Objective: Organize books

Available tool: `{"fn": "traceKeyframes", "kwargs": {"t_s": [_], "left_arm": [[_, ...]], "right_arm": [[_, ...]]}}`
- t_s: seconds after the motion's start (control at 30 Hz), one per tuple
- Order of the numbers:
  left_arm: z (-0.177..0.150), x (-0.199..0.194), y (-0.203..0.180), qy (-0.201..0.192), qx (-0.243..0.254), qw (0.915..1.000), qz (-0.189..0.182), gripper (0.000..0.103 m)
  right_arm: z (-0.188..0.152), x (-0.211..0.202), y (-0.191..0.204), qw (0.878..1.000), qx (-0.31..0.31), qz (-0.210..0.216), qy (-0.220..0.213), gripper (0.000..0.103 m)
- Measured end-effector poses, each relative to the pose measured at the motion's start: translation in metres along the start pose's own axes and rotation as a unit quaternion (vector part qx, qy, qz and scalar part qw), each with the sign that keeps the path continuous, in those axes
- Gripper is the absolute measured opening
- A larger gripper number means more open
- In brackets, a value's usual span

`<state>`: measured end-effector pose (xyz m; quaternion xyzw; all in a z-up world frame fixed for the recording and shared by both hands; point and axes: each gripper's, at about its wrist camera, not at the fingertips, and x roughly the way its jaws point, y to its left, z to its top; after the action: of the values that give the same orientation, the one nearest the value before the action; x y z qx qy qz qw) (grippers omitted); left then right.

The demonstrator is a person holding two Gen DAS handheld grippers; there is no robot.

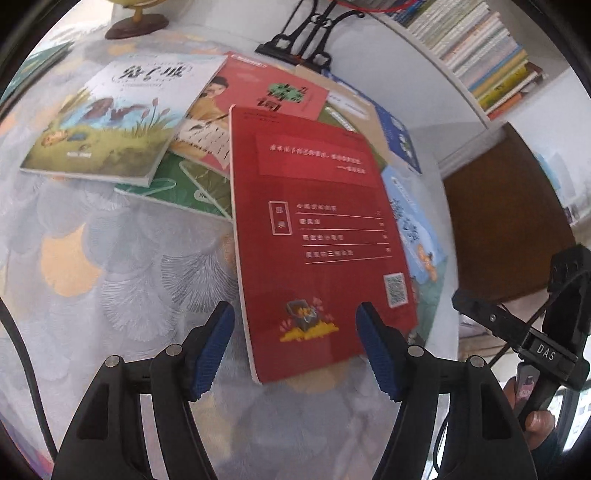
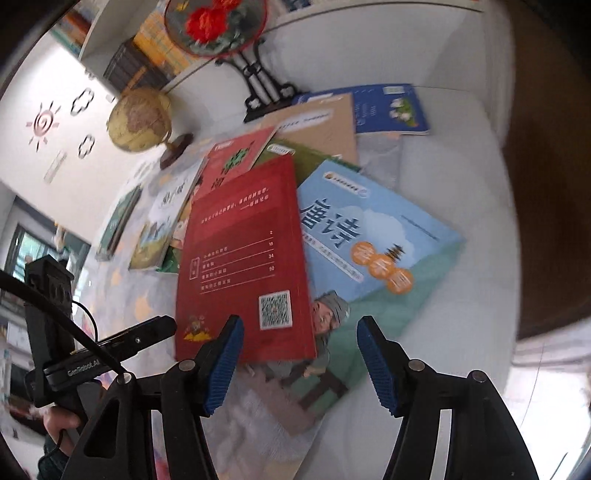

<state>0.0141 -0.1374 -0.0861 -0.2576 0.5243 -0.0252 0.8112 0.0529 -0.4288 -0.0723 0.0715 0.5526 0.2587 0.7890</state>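
Note:
A loose pile of books lies on the cloth-covered table (image 1: 110, 280). On top is a red book (image 1: 317, 236), back cover up with a QR code. My left gripper (image 1: 297, 347) is open above its near end, its blue pads (image 1: 216, 347) on either side and clear of it. Seen from the right wrist, the red book (image 2: 243, 266) overlaps a light blue book (image 2: 373, 236). My right gripper (image 2: 299, 363) hangs open over that blue book's near corner, touching nothing. Beyond lie a white-and-green picture book (image 1: 110, 118), a pink-red book (image 1: 266, 92), a green book (image 1: 173, 188), a tan book (image 2: 317, 122) and a dark blue book (image 2: 391, 107).
A globe (image 2: 138, 120) and a round embroidered fan on a black stand (image 2: 221, 26) are at the table's back. Shelves packed with books (image 1: 480, 48) line the white wall. A brown panel (image 1: 506, 221) borders the table's right side. A hand holds each gripper.

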Motion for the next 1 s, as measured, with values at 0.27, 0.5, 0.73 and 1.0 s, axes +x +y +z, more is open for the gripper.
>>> {"fn": "traceKeyframes", "kwargs": {"t_s": [0.27, 0.5, 0.73, 1.0], "left_arm": [[-0.009, 0.018, -0.014, -0.014, -0.015, 0.9986, 0.049, 0.067], [-0.014, 0.029, -0.036, -0.022, 0.000, 0.9968, 0.077, 0.067], [-0.022, 0.033, -0.046, -0.026, -0.016, 0.9955, 0.089, 0.070], [-0.039, 0.029, -0.042, -0.039, -0.058, 0.9960, 0.056, 0.070]], "right_arm": [[0.025, 0.051, -0.008, 0.996, -0.064, 0.039, 0.044, 0.056], [0.041, 0.061, -0.008, 0.989, -0.107, 0.084, 0.060, 0.058], [0.053, 0.061, -0.019, 0.984, -0.092, 0.124, 0.092, 0.061], [0.061, 0.030, -0.020, 0.970, -0.071, 0.211, 0.100, 0.061]]}}
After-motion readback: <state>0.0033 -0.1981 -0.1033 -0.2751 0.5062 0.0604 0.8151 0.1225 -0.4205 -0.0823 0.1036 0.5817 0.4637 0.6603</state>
